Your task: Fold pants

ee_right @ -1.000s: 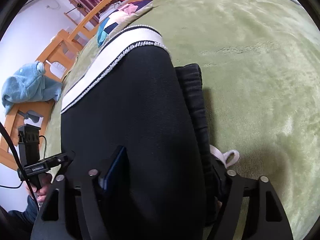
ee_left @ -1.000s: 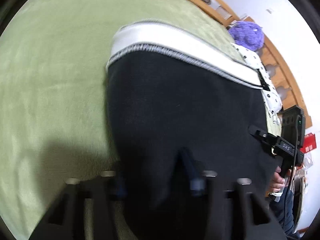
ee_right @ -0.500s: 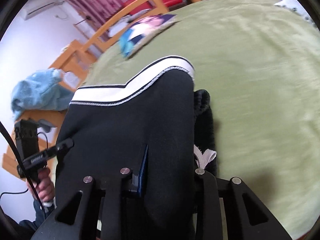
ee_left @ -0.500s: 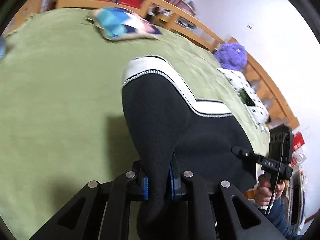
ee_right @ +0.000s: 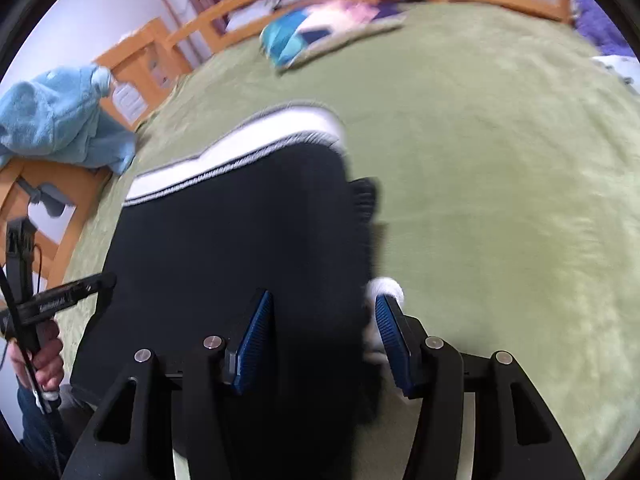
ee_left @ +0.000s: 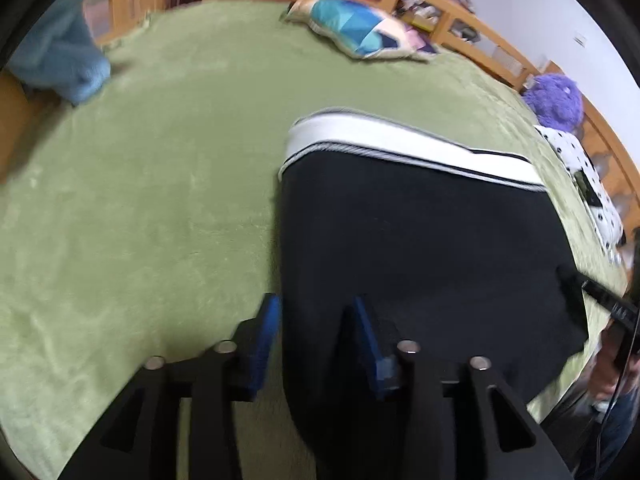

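Observation:
Black pants (ee_left: pixel 416 248) with a white striped cuff band (ee_left: pixel 400 144) lie folded on a green blanket (ee_left: pixel 140 200). My left gripper (ee_left: pixel 316 312) is open, its blue pads astride the pants' left edge. My right gripper (ee_right: pixel 324 312) is open astride the pants' (ee_right: pixel 240 240) right edge, with a white drawstring (ee_right: pixel 386 286) by its right pad. Each gripper shows in the other's view, the right one (ee_left: pixel 608 304) at the far right and the left one (ee_right: pixel 60 300) at the far left.
A patterned pillow (ee_left: pixel 360 32) lies at the far side of the bed. A blue towel (ee_right: pixel 60 120) hangs on the wooden rail (ee_right: pixel 132 64). A purple plush (ee_left: pixel 554 98) and a white dotted cloth (ee_left: pixel 580 168) sit at the right edge.
Both grippers were shut on the lifted pants half a second ago; now both are open and the pants lie flat on the blanket.

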A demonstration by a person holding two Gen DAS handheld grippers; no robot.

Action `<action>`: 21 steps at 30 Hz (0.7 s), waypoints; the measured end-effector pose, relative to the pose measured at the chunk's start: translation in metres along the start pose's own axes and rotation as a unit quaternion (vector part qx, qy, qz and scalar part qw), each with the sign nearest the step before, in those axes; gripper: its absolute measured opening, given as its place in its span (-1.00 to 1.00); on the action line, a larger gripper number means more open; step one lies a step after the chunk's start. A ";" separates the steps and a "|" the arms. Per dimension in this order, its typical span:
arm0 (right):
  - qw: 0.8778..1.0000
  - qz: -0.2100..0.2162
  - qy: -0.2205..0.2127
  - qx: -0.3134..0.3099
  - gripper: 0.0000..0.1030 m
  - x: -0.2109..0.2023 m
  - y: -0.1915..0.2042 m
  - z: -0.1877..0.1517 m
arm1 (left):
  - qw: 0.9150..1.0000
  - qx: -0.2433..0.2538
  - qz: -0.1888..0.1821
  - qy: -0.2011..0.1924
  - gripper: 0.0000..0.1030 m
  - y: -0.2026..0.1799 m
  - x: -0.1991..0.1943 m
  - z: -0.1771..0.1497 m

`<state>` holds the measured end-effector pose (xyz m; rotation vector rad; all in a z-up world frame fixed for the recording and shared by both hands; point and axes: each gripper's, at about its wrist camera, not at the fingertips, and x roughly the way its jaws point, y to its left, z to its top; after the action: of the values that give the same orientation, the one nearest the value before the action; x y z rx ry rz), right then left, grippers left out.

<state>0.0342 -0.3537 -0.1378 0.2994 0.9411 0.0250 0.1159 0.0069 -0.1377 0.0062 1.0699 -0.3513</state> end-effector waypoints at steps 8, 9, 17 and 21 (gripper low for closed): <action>0.998 0.032 -0.022 -0.047 -0.15 -0.031 0.014 -0.058 | 1.000 0.017 0.013 -0.016 0.19 -0.018 -0.021 -0.072; 0.999 0.014 -0.013 -0.047 -0.15 -0.022 0.014 -0.067 | 1.000 0.015 0.006 -0.008 0.20 -0.016 -0.019 -0.081; 0.999 0.028 -0.023 -0.031 -0.14 -0.038 0.010 -0.061 | 0.999 0.033 0.003 -0.023 0.19 -0.026 -0.044 -0.079; 0.995 0.028 -0.076 -0.060 -0.14 -0.050 0.025 -0.026 | 0.997 0.043 0.013 -0.068 0.20 -0.036 -0.055 -0.044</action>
<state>-0.0129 -0.3311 -0.1061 0.2135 0.7770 0.1080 0.0439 -0.0045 -0.1060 0.0710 0.9193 -0.3694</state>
